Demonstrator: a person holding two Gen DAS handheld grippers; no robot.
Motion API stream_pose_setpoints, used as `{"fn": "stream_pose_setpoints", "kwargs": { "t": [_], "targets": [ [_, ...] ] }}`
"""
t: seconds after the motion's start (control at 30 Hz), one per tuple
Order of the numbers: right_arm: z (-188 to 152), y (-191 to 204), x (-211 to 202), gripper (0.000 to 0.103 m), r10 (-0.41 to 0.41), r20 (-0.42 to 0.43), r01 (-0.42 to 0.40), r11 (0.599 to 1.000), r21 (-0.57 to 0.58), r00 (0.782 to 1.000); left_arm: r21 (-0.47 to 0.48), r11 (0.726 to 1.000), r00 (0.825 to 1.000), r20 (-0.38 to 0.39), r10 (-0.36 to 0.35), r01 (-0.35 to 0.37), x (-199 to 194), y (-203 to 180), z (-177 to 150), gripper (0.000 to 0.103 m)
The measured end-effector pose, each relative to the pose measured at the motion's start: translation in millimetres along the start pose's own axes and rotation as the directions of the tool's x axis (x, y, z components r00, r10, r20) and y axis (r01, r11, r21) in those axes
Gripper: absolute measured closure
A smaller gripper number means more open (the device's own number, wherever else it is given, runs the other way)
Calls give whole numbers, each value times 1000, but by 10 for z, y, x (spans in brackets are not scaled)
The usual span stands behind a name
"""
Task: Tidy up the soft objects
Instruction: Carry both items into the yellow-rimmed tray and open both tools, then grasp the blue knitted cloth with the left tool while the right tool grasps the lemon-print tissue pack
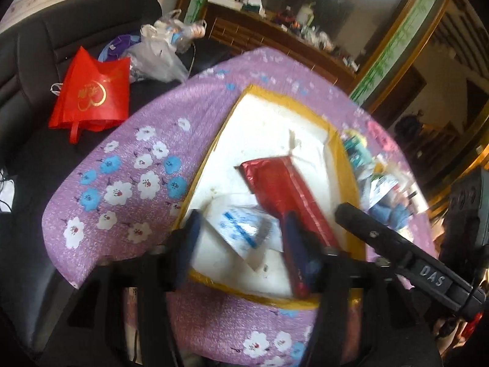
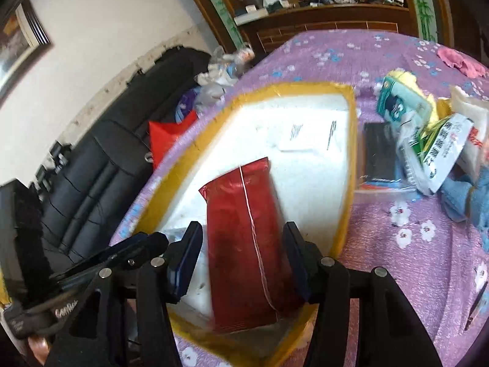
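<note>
A white foam box (image 2: 308, 116) edged with yellow tape is seen on a surface (image 1: 122, 183) covered by a purple cloth printed with white and blue flowers. Inside the box a red foil pouch (image 2: 244, 238) is laid lengthwise, its seam facing up. In the right wrist view the right gripper (image 2: 241, 257) is held over the near end of the box with its fingers (image 2: 186, 257) spread to either side of the pouch; whether the pads are touching it cannot be told. In the left wrist view the left gripper (image 1: 241, 241) is also seen with its fingers (image 1: 189, 244) spread, and a white packet with blue print (image 1: 244, 229) is lying in the box between them, just beside the red pouch (image 1: 284, 195). To the right of the box, a heap of soft packets (image 2: 428, 140), a black flat item (image 2: 380, 153) and a blue cloth (image 2: 470, 198) are gathered on the surface, with a pink cloth (image 2: 458, 59) farther back. Beyond the surface's left edge, a dark sofa (image 1: 36, 61) is visible, on which a red bag (image 1: 91, 91) and clear plastic bags (image 1: 159, 52) are resting.
</note>
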State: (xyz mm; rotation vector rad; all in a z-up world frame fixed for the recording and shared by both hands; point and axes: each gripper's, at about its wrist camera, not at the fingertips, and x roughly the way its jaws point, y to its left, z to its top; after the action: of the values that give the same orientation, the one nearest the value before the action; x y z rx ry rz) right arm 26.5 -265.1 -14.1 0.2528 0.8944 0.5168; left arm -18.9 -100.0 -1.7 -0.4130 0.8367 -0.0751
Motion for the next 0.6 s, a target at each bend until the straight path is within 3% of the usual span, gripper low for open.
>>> {"fn": "stream_pose_setpoints", "kwargs": {
  "t": [0.13, 0.23, 0.4, 0.6],
  "targets": [
    [-82, -98, -314, 42, 86, 63, -87, 996, 19, 994, 17, 1000, 997, 75, -23, 22, -210, -142, -68, 32],
    [-169, -207, -497, 35, 99, 91, -100, 995, 1, 991, 51, 993, 989, 97, -112, 107, -308, -370, -111, 32],
    [-340, -600, -829, 30, 64, 127, -70, 997, 42, 990, 132, 968, 975, 30, -219, 213, -217, -859, -155, 32],
    [-394, -1173, -1180, 28, -52, 140, 32, 990, 137, 989, 218, 945, 970, -29, -242, 243, -24, -1378, -219, 32]
  ]
}}
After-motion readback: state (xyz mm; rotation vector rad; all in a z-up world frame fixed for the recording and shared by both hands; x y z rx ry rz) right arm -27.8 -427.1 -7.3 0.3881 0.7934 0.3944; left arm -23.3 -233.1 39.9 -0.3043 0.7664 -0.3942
